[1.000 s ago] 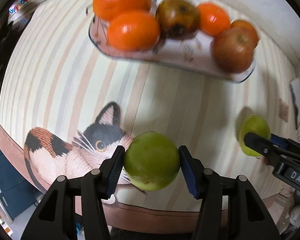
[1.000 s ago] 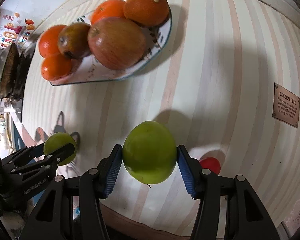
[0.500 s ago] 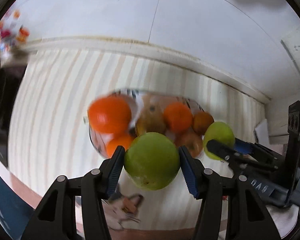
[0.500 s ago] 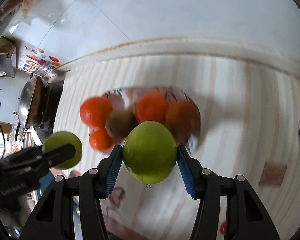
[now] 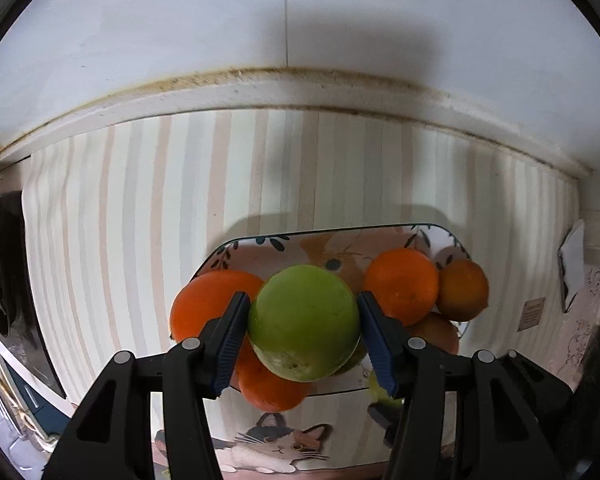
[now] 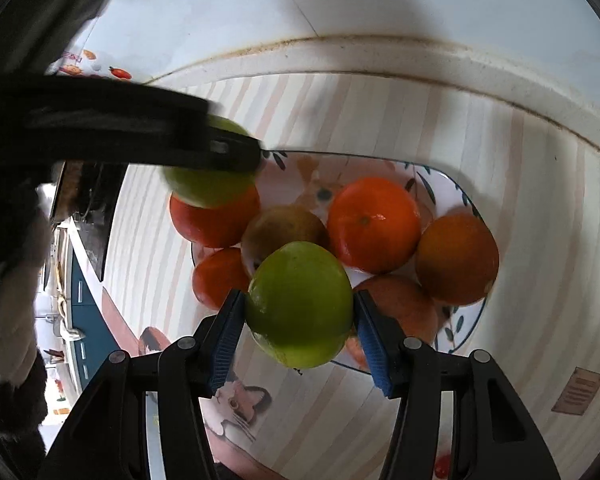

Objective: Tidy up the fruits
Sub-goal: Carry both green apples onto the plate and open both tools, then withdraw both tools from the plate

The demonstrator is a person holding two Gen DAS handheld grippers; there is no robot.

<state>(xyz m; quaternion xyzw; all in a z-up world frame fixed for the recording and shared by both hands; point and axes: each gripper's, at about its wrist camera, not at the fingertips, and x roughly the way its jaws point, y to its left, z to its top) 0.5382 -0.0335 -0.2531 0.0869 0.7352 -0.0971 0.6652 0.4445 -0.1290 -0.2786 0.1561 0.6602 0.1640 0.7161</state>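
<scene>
1. In the left wrist view, the left gripper [image 5: 303,322] is clamping a green fruit [image 5: 303,322] between its blue pads [image 5: 232,342], holding it above the near part of the plate [image 5: 260,246].
2. That fruit is blocking the middle of the pile; only the edges of two oranges [image 5: 204,300] are showing to its left and beneath it.
3. In the right wrist view, the right gripper [image 6: 300,316] is gripping a second green fruit [image 6: 300,308], pads pressing on both sides, over the plate's near edge [image 6: 466,322].
4. This second fruit is covering part of a brownish fruit [image 6: 280,224] and a reddish one [image 6: 404,304] behind it, so their full shapes are hard to make out.
5. Low in the left view, a sliver of green [image 5: 380,394] is peeking out beside the right finger; what it belongs to cannot be told from there.
6. Farther out in the right view, the left gripper's dark finger [image 6: 140,132] is crossing the frame blurred, hiding the top of its green fruit, which is hanging over an orange [image 6: 216,216] at the plate's far left.
7. The cat picture [image 5: 280,446] on the striped tablecloth [image 5: 140,200] is being cut off by the fingers in both views.
8. At the far right, a small brown plaque [image 6: 578,396] is showing, its text too small to read.
</scene>
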